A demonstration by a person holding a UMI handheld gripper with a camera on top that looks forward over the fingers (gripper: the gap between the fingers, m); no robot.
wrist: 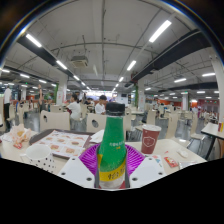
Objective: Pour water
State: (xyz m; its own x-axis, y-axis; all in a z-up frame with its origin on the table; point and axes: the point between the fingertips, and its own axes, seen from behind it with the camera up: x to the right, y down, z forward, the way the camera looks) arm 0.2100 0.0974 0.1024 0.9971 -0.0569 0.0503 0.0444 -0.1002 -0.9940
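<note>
A green plastic bottle (112, 148) with a dark cap and a green-and-yellow label stands upright between my fingers. My gripper (112, 168) is shut on the bottle, with the purple pads (90, 158) pressed against its sides. A red paper cup (151, 138) stands on the table just beyond the right finger. The bottle's base is hidden behind the gripper body.
A tray with a printed paper liner (62, 146) lies on the table (185, 155) beyond the left finger. A food wrapper (18, 138) sits further left. Chairs, tables and seated people (75, 108) fill the canteen hall behind, under ceiling light strips.
</note>
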